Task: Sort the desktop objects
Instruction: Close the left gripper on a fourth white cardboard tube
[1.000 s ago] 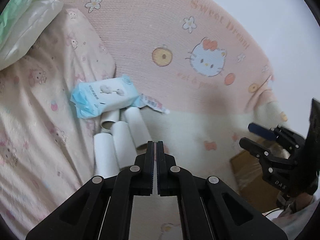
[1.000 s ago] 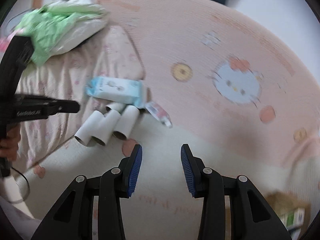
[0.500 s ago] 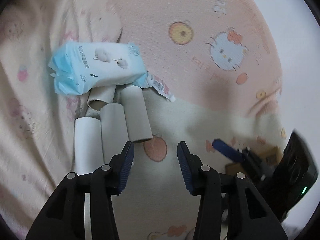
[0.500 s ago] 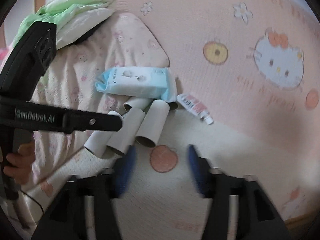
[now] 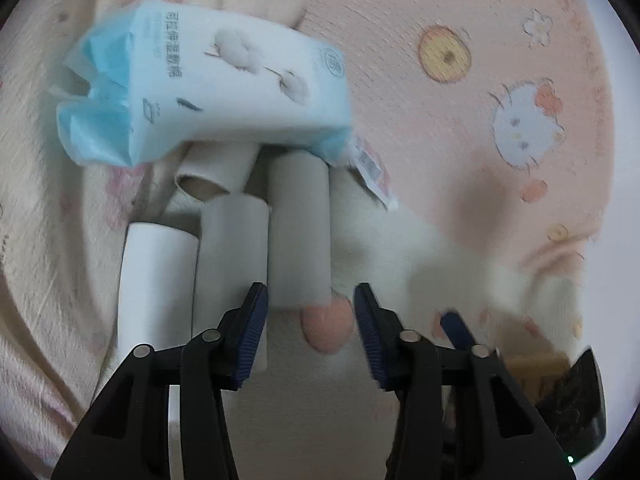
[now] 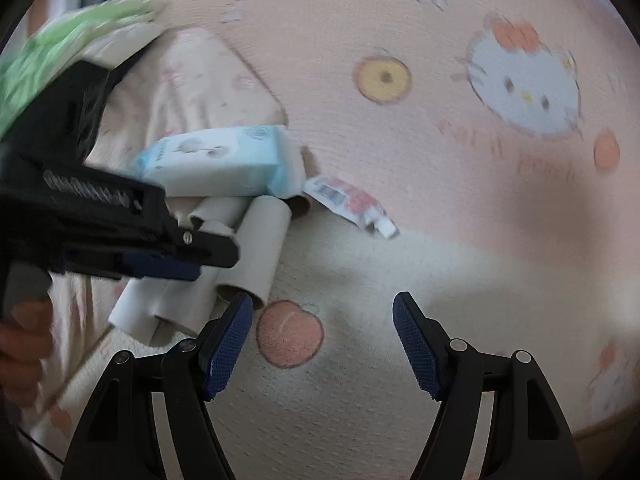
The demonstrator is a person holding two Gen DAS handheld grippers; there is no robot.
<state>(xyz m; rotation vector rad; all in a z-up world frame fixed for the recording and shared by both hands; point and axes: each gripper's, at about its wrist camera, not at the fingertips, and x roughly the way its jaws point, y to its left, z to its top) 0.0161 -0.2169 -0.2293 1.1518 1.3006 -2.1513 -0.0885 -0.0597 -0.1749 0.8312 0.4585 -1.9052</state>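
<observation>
Several cardboard tubes (image 5: 298, 232) lie side by side on a pink and cream blanket (image 5: 460, 140); they also show in the right wrist view (image 6: 256, 248). A blue and white tissue pack (image 5: 208, 84) (image 6: 224, 160) rests across their far ends. A small red and white tube (image 5: 372, 172) (image 6: 352, 204) lies just right of the pack. My left gripper (image 5: 307, 308) is open, its fingertips at the near end of the rightmost cardboard tube. My right gripper (image 6: 322, 316) is open and empty over a peach print, right of the tubes.
A pale floral sheet (image 5: 40, 240) lies left of the tubes. Green and white bedding (image 6: 60, 44) is piled at the far left. The left gripper's body (image 6: 100, 216) crosses the right wrist view. A brown box (image 5: 532, 364) sits beyond the blanket's right edge.
My left gripper opened from shut and moved in close to the cardboard tubes. My right gripper opened wider and moved forward toward the tubes.
</observation>
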